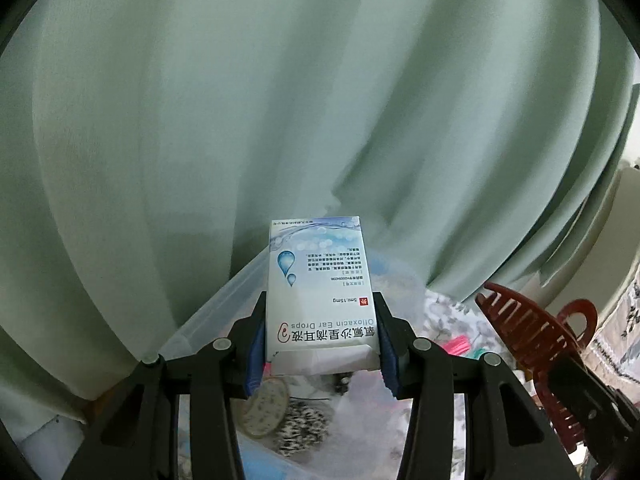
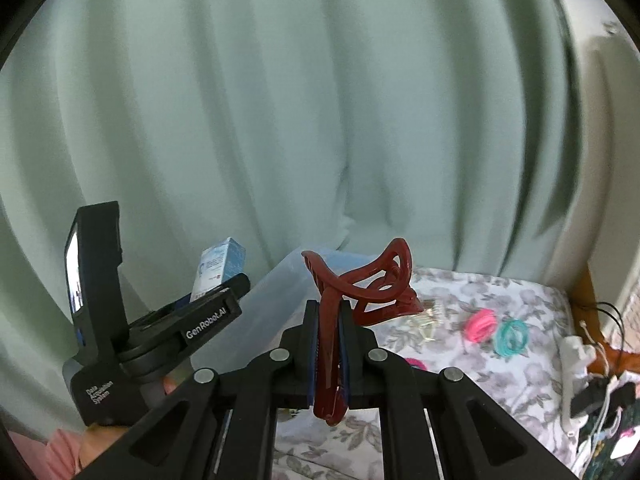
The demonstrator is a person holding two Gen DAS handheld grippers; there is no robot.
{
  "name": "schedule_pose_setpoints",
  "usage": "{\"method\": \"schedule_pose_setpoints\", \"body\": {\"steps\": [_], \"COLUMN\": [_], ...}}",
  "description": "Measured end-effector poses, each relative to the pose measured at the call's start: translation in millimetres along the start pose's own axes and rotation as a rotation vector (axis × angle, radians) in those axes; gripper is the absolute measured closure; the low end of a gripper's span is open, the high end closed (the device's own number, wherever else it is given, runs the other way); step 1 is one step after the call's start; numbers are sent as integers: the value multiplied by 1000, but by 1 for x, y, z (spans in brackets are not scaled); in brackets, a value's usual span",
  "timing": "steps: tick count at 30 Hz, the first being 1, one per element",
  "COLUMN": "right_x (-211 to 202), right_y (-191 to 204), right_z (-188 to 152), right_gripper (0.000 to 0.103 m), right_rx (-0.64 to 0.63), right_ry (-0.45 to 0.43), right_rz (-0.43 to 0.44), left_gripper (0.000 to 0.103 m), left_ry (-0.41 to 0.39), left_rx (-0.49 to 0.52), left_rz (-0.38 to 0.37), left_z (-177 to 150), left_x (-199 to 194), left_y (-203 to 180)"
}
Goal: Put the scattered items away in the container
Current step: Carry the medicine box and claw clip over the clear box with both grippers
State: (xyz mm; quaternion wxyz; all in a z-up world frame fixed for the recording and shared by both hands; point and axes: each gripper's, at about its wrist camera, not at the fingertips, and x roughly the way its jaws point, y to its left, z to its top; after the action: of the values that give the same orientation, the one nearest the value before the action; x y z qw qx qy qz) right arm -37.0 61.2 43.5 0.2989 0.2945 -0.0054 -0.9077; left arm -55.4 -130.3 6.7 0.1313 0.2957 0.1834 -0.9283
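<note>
- Left wrist view: left gripper (image 1: 322,340) jaws closed on the ear drops box (image 1: 320,292), held above the clear plastic container (image 1: 224,304).
- Right gripper (image 2: 329,344) jaws clamp the red hair claw (image 2: 360,284), beside the container.
- Step, I judge: carrying; next, lower each item inside and release.
- Hair ties (image 2: 480,324) lie on the bed (image 2: 460,360).

The box (image 1: 320,292) is glossy printed card. The hair claw (image 2: 360,284) is smooth, shiny dark-red plastic. The container (image 2: 280,292) is frosted translucent plastic. The fingers (image 1: 256,344) are matt black plastic with ridged blue pads. The curtain (image 1: 280,100) is matt pale-green cloth; the bedsheet (image 2: 480,364) is floral cloth.
</note>
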Motion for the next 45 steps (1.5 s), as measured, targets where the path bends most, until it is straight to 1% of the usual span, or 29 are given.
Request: {"method": "schedule_pose_setpoints", "body": {"steps": [6,12,16,21,26,29,31,32,33,34,35,37,45], "right_x": [37,67,85,105,115,121,125,127,128,129,129,128,121], "right_y": [26,38,46,43,41,40,38,38,37,37,37,37,37], "right_z": [-6,-11,-19,-28,-32,-33,-35,-35,-36,-37,-37,-37,-37], "right_gripper": [93,93,93,93,93,93,91,90,90,88,85,71,68], "right_rx": [-35,-45,-48,-37,-29,-32,-35,-38,-39,-41,-40,-40,-41], "right_ry": [76,130,179,226,249,260,269,274,277,280,283,282,280], "right_rz": [23,46,54,54,52,50,41,35,33,32,35,33,30], "left_gripper": [55,55,55,55,55,54,54,51,47,45,44,43,41], "left_ry": [57,108,148,205,221,232,241,247,251,255,256,260,261], "left_rx": [-11,-17,-5,12,26,15,-1,-6,-7,-6,-4,0,10], "left_rz": [10,23,12,7,-3,14,22,23,23,22,19,2,-10], "left_z": [-2,-7,-10,-18,-20,-22,-23,-23,-23,-24,-25,-26,-22], "left_x": [21,39,51,69,76,78,82,83,84,84,83,79,72], "left_y": [30,52,57,56,52,54,55,55,55,54,53,52,47]}}
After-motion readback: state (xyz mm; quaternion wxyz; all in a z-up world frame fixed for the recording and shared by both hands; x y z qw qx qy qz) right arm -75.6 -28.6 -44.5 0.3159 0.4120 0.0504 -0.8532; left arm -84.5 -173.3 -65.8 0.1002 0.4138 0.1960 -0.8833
